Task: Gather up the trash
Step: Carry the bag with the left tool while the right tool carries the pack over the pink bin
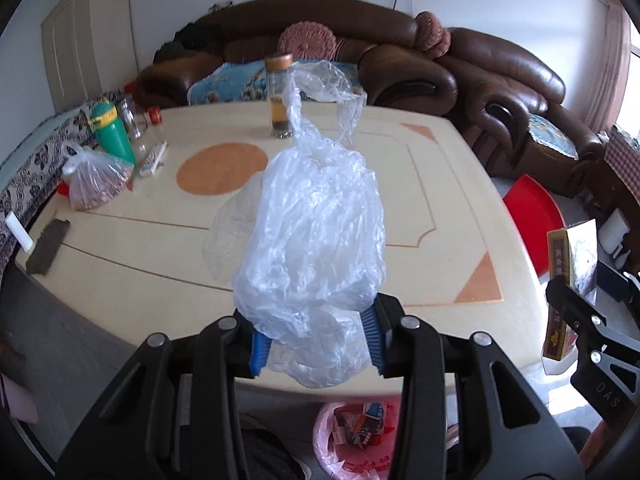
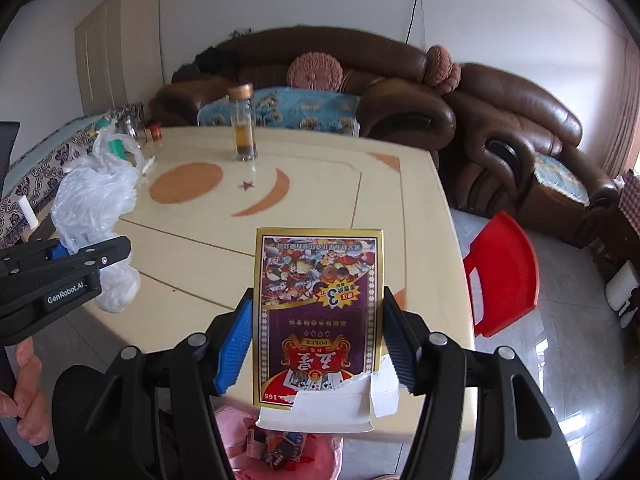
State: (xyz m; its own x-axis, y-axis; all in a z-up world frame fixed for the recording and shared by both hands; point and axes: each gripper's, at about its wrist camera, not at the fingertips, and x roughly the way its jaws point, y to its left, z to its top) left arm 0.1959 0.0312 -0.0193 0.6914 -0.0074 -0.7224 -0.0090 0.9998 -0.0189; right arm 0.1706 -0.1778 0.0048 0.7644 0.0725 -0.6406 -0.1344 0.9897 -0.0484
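My left gripper [image 1: 316,340] is shut on a crumpled clear plastic bag [image 1: 316,232], which sticks up above the cream table [image 1: 460,184]. In the right wrist view the same bag [image 2: 94,200] and the left gripper [image 2: 86,252] show at the left. My right gripper [image 2: 316,344] is shut on an empty playing-card box [image 2: 318,304], purple and gold with a torn white flap at its near end. The box [image 1: 570,276] also shows at the right edge of the left wrist view. Below the table's near edge stands a bin with a pink liner [image 1: 360,444] holding card wrappers; the liner [image 2: 280,448] is partly hidden by the box.
A tall glass bottle with a gold cap [image 1: 280,96] stands at the table's far side. At the far left are a green bottle [image 1: 110,132], a bag of nuts [image 1: 98,182], jars and a dark remote [image 1: 48,246]. A red stool [image 2: 504,272] is right of the table, brown sofas [image 2: 400,96] behind.
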